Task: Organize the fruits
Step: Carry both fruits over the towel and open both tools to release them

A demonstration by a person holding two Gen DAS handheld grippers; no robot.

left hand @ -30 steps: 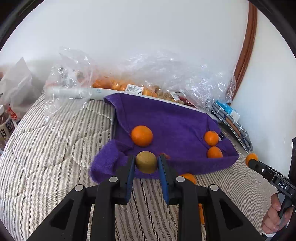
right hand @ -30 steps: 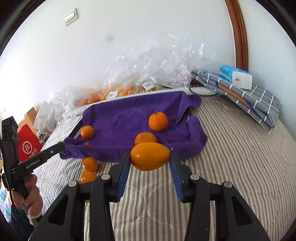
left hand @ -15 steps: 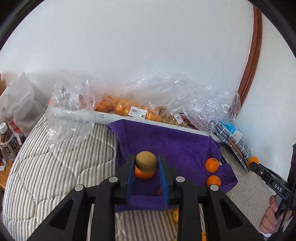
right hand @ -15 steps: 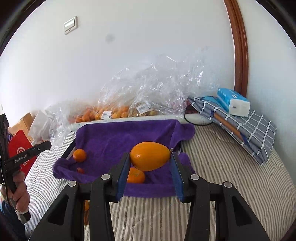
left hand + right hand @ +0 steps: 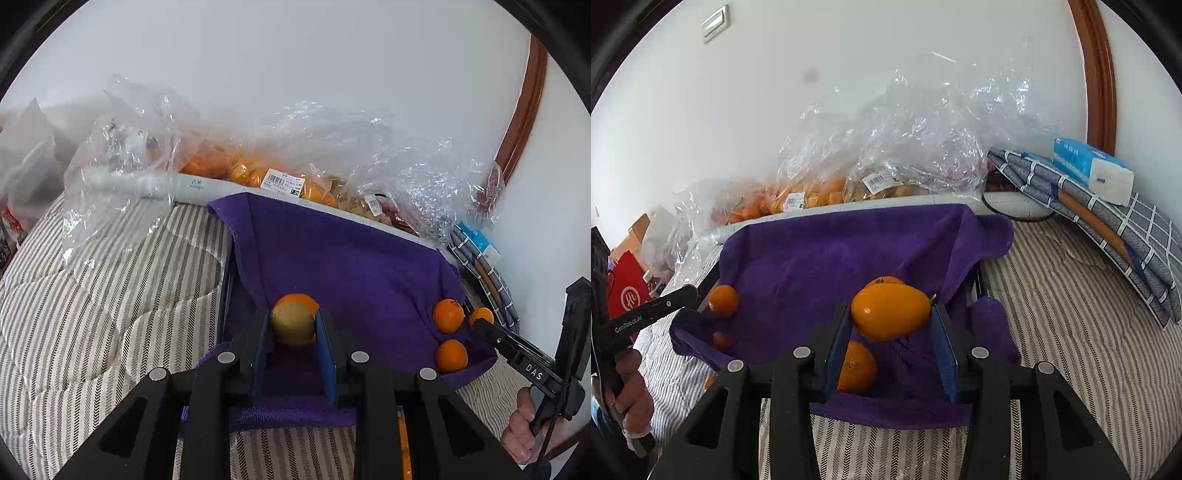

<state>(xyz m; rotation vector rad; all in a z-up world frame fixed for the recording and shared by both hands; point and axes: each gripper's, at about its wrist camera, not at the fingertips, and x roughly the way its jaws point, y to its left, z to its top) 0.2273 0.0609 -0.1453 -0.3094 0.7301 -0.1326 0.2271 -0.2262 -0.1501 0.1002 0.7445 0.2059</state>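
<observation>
Striped bed (image 5: 110, 314) carries a purple towel (image 5: 351, 266); left tongs (image 5: 293, 332) clamp a firm, fuzzy kiwi (image 5: 291, 323) at its middle, right tongs (image 5: 890, 325) a smooth, bruisable mango (image 5: 890, 312), oranges (image 5: 448, 315) at 3 o'clock.

My left gripper (image 5: 293, 326) clamps a dull brown-green kiwi (image 5: 291, 322) above the purple towel (image 5: 351, 258); my right gripper (image 5: 891, 319) clamps a smooth orange mango (image 5: 891, 311), lying crosswise. Loose mandarins sit on the towel — two (image 5: 448, 315) (image 5: 451, 355) near its right edge, one (image 5: 857, 366) beneath the mango.
</observation>
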